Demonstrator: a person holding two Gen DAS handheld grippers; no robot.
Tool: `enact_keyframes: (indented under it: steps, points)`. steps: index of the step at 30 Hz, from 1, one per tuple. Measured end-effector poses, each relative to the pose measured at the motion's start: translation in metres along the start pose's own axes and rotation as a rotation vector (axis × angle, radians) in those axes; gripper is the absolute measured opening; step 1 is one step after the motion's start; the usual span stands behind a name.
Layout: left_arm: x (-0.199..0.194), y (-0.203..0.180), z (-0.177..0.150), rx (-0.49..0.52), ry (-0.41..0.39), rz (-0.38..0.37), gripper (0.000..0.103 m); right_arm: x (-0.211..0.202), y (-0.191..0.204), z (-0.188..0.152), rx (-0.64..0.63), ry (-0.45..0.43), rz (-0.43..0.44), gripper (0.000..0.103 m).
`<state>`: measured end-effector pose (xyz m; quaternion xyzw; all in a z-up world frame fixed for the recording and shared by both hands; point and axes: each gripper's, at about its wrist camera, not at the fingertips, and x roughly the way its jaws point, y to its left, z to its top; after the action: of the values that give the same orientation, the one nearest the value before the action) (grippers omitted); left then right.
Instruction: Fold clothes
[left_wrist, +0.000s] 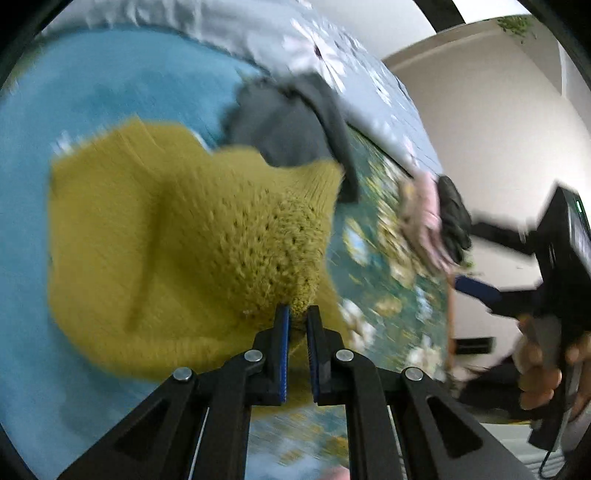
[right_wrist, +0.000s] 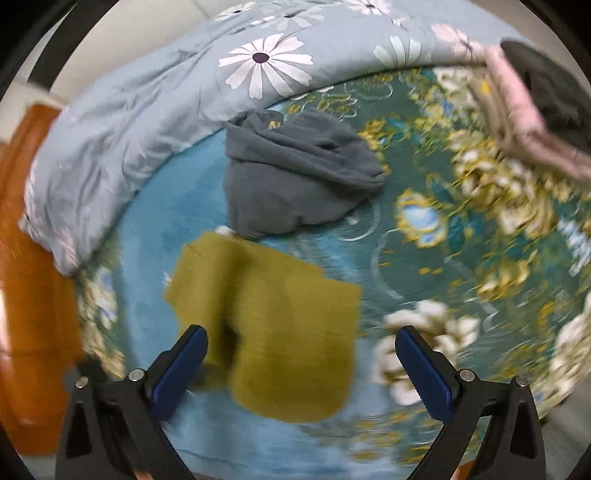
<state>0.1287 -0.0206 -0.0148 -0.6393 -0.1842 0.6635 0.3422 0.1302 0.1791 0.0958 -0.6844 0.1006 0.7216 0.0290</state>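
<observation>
Two fisheye views look down along handheld grippers onto a bed (right_wrist: 424, 258) covered with a teal sheet printed with yellow and white flowers. Both views are blurred.

In the left wrist view, the left gripper (left_wrist: 298, 314) has its two blue-padded fingers drawn close together, pinching a raised fold of a mustard-yellow knitted sweater (left_wrist: 177, 240). The knit rises into a peak where the fingers hold it, and the rest of the sweater spreads out flat on the bed beyond and to the left. At the right edge of this view, the right gripper (left_wrist: 476, 288) appears, held in a person's hand (left_wrist: 546, 373) off the side of the bed.

In the right wrist view, the right gripper (right_wrist: 301, 354) has its fingers spread wide apart, holding nothing, above the near edge of the sweater (right_wrist: 280, 332). The sweater lies roughly rectangular on the bed, partly folded.

Just beyond the sweater, touching its far edge, lies a crumpled dark grey garment (right_wrist: 295, 177). Behind that, a pale blue quilt (right_wrist: 155, 103) with large white daisies is bunched along the far side of the bed. At the upper right, a stack of folded clothes (right_wrist: 528, 110) in pink and dark grey sits on the bed. An orange wooden surface (right_wrist: 29, 258) shows on the left.
</observation>
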Motion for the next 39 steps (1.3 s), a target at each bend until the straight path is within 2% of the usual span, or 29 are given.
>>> enact_keyframes:
  steps: [3, 8, 9, 11, 13, 17, 20, 23, 25, 27, 28, 30, 32, 36, 39]
  points:
    - [0.015, -0.003, -0.005, -0.017, 0.055, -0.001, 0.009, 0.02, 0.009, -0.004, 0.016, 0.037, -0.009, 0.103]
    - [0.013, 0.015, -0.01, -0.067, 0.082, 0.02, 0.01, 0.057, 0.004, -0.015, 0.096, 0.124, -0.004, 0.101]
    - [0.01, 0.018, -0.006, -0.077, 0.085, 0.022, 0.011, 0.064, 0.003, -0.015, 0.115, 0.138, 0.001, 0.098]
    - [0.002, 0.026, 0.001, -0.099, 0.091, 0.026, 0.018, 0.078, 0.004, -0.014, 0.149, 0.167, 0.005, 0.092]
    - [-0.012, 0.036, 0.005, -0.141, 0.093, 0.029, 0.043, 0.091, 0.006, -0.013, 0.183, 0.197, 0.009, 0.09]
    - [-0.055, 0.069, 0.009, -0.245, 0.032, -0.003, 0.053, 0.112, 0.016, -0.007, 0.212, 0.228, 0.02, 0.087]
    - [-0.089, 0.105, 0.015, -0.338, -0.059, 0.056, 0.058, 0.123, 0.026, -0.003, 0.218, 0.24, 0.021, 0.08]
    - [-0.107, 0.149, 0.024, -0.449, -0.133, 0.167, 0.06, 0.131, 0.034, -0.001, 0.235, 0.254, 0.017, 0.069]
    - [-0.116, 0.181, 0.036, -0.508, -0.137, 0.222, 0.06, 0.135, 0.033, 0.0, 0.26, 0.268, 0.006, 0.049]
    - [-0.107, 0.2, 0.052, -0.546, -0.123, 0.265, 0.06, 0.135, 0.027, -0.002, 0.309, 0.283, 0.023, 0.036]
    - [-0.101, 0.205, 0.062, -0.543, -0.117, 0.282, 0.06, 0.134, 0.022, -0.003, 0.329, 0.289, 0.042, 0.026]
    - [-0.086, 0.208, 0.084, -0.506, -0.107, 0.311, 0.06, 0.128, 0.014, -0.005, 0.364, 0.29, 0.078, 0.012]
    - [-0.072, 0.203, 0.104, -0.436, -0.088, 0.344, 0.062, 0.11, 0.005, -0.005, 0.375, 0.256, 0.092, 0.011]
    - [-0.043, 0.19, 0.135, -0.303, -0.032, 0.384, 0.067, 0.077, -0.015, -0.012, 0.37, 0.204, 0.061, 0.01]
    - [-0.019, 0.186, 0.142, -0.265, 0.035, 0.377, 0.067, 0.057, -0.044, -0.027, 0.409, 0.191, 0.039, 0.01]
